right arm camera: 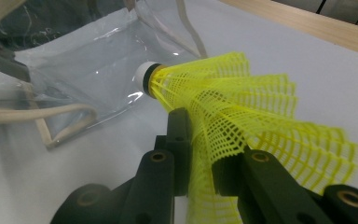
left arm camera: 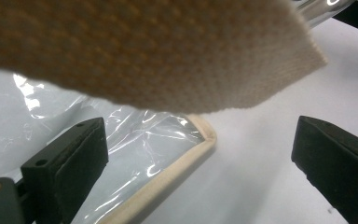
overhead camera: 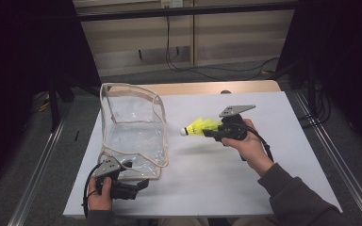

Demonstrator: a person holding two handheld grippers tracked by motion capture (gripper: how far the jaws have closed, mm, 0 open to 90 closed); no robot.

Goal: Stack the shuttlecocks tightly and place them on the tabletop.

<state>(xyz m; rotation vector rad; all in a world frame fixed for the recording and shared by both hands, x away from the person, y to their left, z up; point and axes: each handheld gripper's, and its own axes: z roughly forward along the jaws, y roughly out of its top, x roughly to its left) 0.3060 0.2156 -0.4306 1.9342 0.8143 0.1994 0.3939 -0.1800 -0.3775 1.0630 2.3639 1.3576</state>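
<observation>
I work over a flat white board laid on a pale wooden tabletop, whose bare edge shows along the far side. Around it the room is dim: grey floor, metal rails at both sides, a light panelled wall beyond with black cables hanging down it and trailing over the floor.

My right claw is clenched on a yellow plastic shuttlecock with a white cork tip, held off the board. Its long axis runs nearly level, straight out ahead of my right jaws, cork end leading and pointing at the pouch, flared skirt back toward my hand. In the right gripper view the black jaws pinch the skirt from both sides, so the mesh buckles between the pads. The skirt is an open lattice of thin ribs, fanned in scalloped lobes; the cork is a smooth rounded cap with a dark band behind it.

Ahead of the cork stands a clear soft-plastic pouch with cream fabric piping, boxy, glossy and creased, its mouth open upward. My left claw lies low on the board at the pouch's near corner, released: the jaws stand wide apart, the piped bottom edge between them without touching either pad. Just above them hangs a woven cream strap, coarse and dimpled.
</observation>
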